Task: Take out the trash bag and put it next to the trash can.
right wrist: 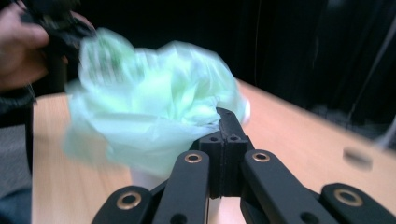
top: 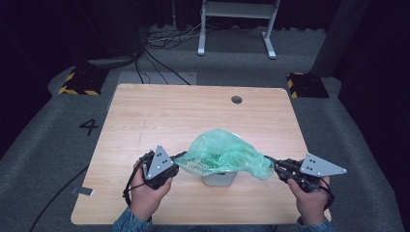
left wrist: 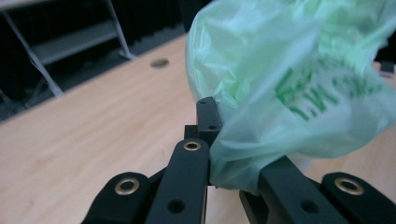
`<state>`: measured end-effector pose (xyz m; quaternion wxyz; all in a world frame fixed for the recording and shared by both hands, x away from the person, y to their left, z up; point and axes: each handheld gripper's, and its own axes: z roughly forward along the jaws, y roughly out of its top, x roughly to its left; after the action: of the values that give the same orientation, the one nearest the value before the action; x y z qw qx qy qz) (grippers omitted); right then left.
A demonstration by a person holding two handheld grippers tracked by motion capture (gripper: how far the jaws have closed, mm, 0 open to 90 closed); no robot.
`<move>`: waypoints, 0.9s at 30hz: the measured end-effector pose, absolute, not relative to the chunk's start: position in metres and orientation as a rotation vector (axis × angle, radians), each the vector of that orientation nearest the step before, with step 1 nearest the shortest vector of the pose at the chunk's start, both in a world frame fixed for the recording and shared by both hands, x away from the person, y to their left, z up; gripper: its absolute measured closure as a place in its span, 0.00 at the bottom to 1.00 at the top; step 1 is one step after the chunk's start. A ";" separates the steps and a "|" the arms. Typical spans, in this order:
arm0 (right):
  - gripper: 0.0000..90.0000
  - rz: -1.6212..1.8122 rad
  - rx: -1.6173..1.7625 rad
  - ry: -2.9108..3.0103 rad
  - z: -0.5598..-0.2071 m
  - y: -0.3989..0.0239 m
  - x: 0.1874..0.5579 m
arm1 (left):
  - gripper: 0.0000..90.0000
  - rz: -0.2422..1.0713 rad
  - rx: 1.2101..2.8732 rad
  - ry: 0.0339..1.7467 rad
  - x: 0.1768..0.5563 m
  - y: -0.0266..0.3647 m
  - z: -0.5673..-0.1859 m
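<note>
**Green bag held at both edges over the white container**

Both hands are working near the person's edge of the light wooden tabletop (top: 145,116); between them a thin, translucent green plastic bag with darker green printing (top: 223,153) is being held up by two opposite edges; it is hanging and billowing over a small white container (top: 220,178), which is standing on the wood just beneath it.

Left gripper (top: 177,158): jaws are clamping a fold of the bag's edge; in the left gripper view the film (left wrist: 261,154) is bunching between the black jaws with no gap showing; nothing else is in the grip. Right gripper (top: 270,163): jaws are closing fully on the opposite edge; in the right gripper view the two jaws are meeting with a wisp of green film (right wrist: 205,122) pinched at their tips.

Reading of the hold: gripping two opposite edges is keeping the bag spread rather than collapsed; the grippers are pointing inward toward each other so the film is stretching across the container's top. Judgement only: the bag is probably being fitted over, or drawn off, the container as a liner; which of the two I cannot tell. The container's rim is hidden under the film; whether the bag is touching it cannot be settled.

Risk: thin film may slip or tear under uneven pull; the light container may tip if the bag is catching on it.
</note>
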<state>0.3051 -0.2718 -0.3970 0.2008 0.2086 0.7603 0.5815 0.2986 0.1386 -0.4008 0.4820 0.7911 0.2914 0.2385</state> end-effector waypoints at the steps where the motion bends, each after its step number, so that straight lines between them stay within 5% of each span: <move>1: 1.00 1.610 0.609 2.146 -0.404 -0.274 0.306 | 0.99 0.581 1.928 0.710 0.299 0.139 -0.401; 4: 1.00 1.627 0.659 2.173 -0.414 -0.276 0.308 | 0.96 0.518 1.944 0.726 0.301 0.139 -0.409; 5: 0.74 1.641 0.737 2.140 -0.419 -0.279 0.309 | 0.87 0.485 1.943 0.728 0.303 0.141 -0.413; 6: 0.58 1.648 0.795 2.099 -0.420 -0.281 0.309 | 0.80 0.483 1.950 0.736 0.304 0.141 -0.413; 9: 0.40 1.661 0.840 2.006 -0.420 -0.290 0.307 | 0.62 0.430 1.966 0.750 0.305 0.142 -0.417; 16: 0.28 1.533 0.939 2.233 -0.445 -0.287 0.312 | 0.38 0.381 1.955 0.749 0.308 0.142 -0.422; 27: 0.22 1.767 0.669 2.226 -0.401 -0.239 0.330 | 0.54 0.340 1.791 0.730 0.311 0.121 -0.385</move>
<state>0.3295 -0.2388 -0.4010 0.1106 0.2279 0.7576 0.6015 0.3105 0.1206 -0.3847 0.5556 0.7583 0.3091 0.1442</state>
